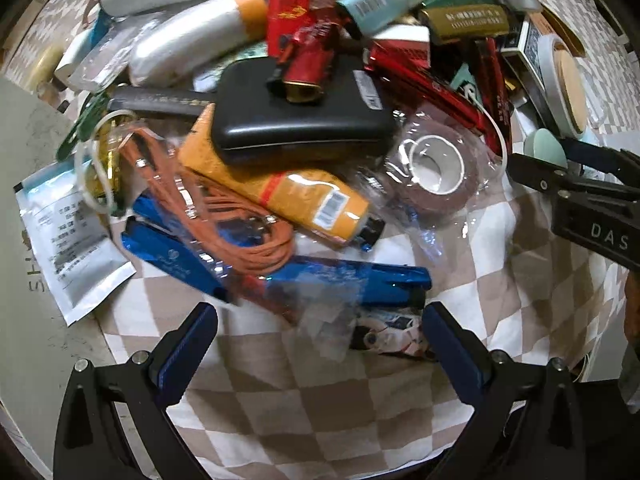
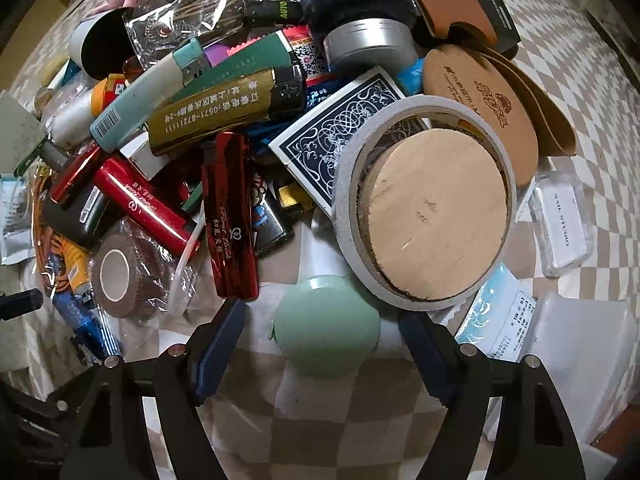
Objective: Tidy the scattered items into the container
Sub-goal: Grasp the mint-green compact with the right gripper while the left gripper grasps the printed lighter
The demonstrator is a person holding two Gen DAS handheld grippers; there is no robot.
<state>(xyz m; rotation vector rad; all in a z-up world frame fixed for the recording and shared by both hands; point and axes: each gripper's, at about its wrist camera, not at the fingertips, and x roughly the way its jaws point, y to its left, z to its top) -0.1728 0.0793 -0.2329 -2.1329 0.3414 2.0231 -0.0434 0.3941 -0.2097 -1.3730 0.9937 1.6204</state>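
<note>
Blue lighter [image 1: 344, 280] lies crosswise before spread left tool [image 1: 320, 332]; right tool [image 2: 322, 340] spread.

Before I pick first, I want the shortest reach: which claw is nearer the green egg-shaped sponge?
Right. The right claw is open with the green egg-shaped sponge between its fingers. The left claw is open over the blue lighters, away from the sponge.

Glossy red lighter [image 2: 232, 216], matt cloth [image 2: 320, 420]
</note>
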